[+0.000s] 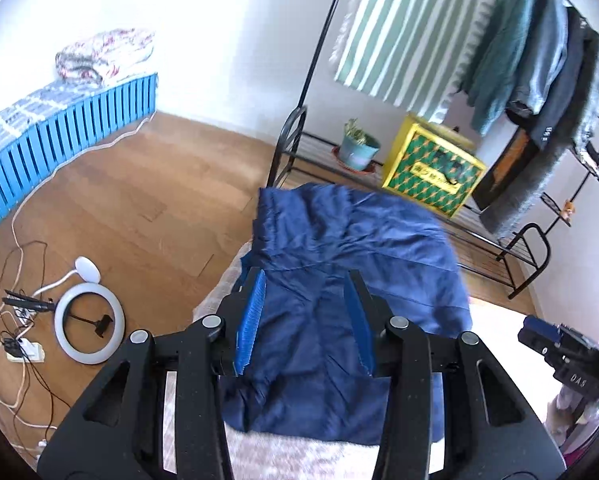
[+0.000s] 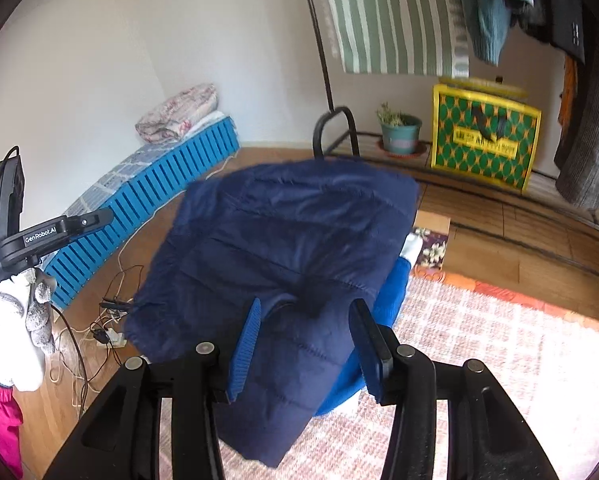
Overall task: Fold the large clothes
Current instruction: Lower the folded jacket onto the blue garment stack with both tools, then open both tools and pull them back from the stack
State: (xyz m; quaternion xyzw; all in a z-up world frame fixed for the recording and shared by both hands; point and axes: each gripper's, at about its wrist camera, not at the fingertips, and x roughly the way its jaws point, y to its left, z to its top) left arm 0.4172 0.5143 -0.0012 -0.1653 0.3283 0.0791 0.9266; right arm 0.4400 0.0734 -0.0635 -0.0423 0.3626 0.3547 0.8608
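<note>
Navy quilted padded jacket [image 2: 283,264], soft and puffy, folded in a slumped stack on pale woven pink-checked rug [image 2: 499,360], bright blue layer peeking beneath. Left gripper [image 1: 303,320] and right gripper [image 2: 305,344] above it, ribbed blue pads apart, nothing clamped. Likely risk: slick, springy filling pushing the fold open, top layer sliding off toward wooden floor [image 1: 139,200].

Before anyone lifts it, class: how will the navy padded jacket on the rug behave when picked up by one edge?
The jacket will probably sag and unfold: its surface shows soft creases. The quilted padding suggests it is bulky yet fairly light. Its smooth-looking fabric may slip between the pads.
</note>
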